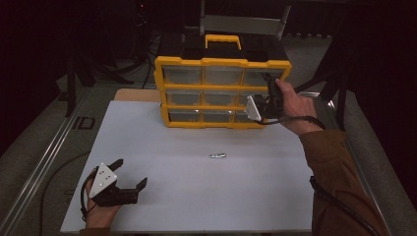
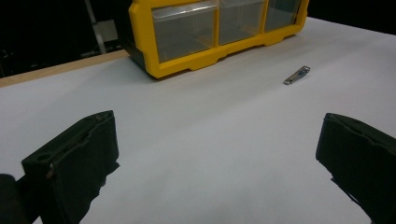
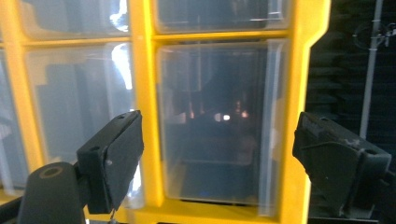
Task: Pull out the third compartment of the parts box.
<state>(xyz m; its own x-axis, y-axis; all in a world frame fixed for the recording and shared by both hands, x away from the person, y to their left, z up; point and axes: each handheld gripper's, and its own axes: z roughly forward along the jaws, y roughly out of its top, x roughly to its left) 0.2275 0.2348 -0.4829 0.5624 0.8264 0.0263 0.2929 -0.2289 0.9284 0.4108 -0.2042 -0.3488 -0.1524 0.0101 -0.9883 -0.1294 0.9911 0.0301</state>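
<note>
Nail clipper lies flat, long axis across the table; both hand-held grippers gape wide, empty.

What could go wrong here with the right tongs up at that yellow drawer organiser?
1. The right tongs stand open at the right-hand column of clear drawers in the yellow plastic drawer organiser. A pull might drag or tip the freestanding organiser, since nothing braces it.
2. The open left tongs rest low on the white table, far from the organiser, so they likely can't steady it quickly.
3. The small metal nail clipper lies loose in front; a sliding organiser could knock it.
</note>
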